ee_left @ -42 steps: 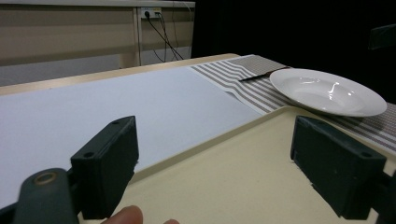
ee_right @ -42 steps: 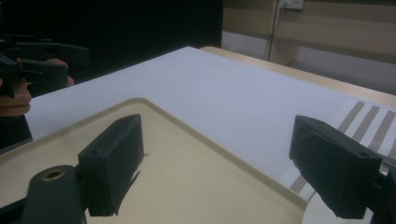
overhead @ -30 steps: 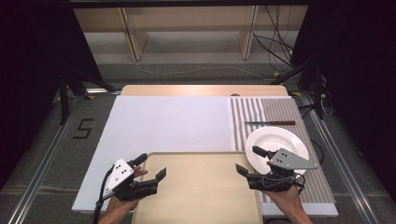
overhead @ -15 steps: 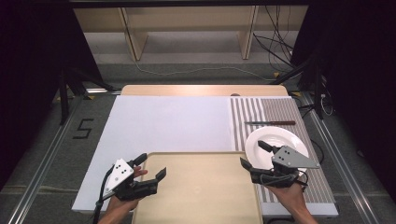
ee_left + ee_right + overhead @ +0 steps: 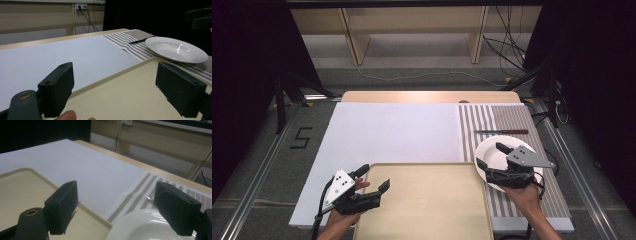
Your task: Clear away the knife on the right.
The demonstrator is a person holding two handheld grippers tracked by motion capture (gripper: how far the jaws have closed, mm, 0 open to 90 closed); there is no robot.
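A white plate (image 5: 514, 140) rests on the striped placemat (image 5: 484, 120) at the right. My right gripper (image 5: 489, 155) hovers open over the plate's near-left part, with nothing between its jaws. In the right gripper view the plate's rim (image 5: 140, 227) lies below the open right gripper (image 5: 120, 207). A beige tray (image 5: 427, 205) lies at the front middle. My left gripper (image 5: 373, 177) stands open over the tray's left rim. In the left gripper view, the left gripper (image 5: 118, 92) is open above the tray (image 5: 130, 95), and the plate (image 5: 175, 48) lies beyond.
A dark-handled knife (image 5: 501, 132) lies on the placemat just behind the plate. A white sheet (image 5: 397, 132) covers the table's middle and left. The wooden table edge (image 5: 427, 96) shows at the back, with shelving and cables on the floor beyond it.
My right gripper has moved forward and a little right, further over the plate. The left gripper has stayed still.
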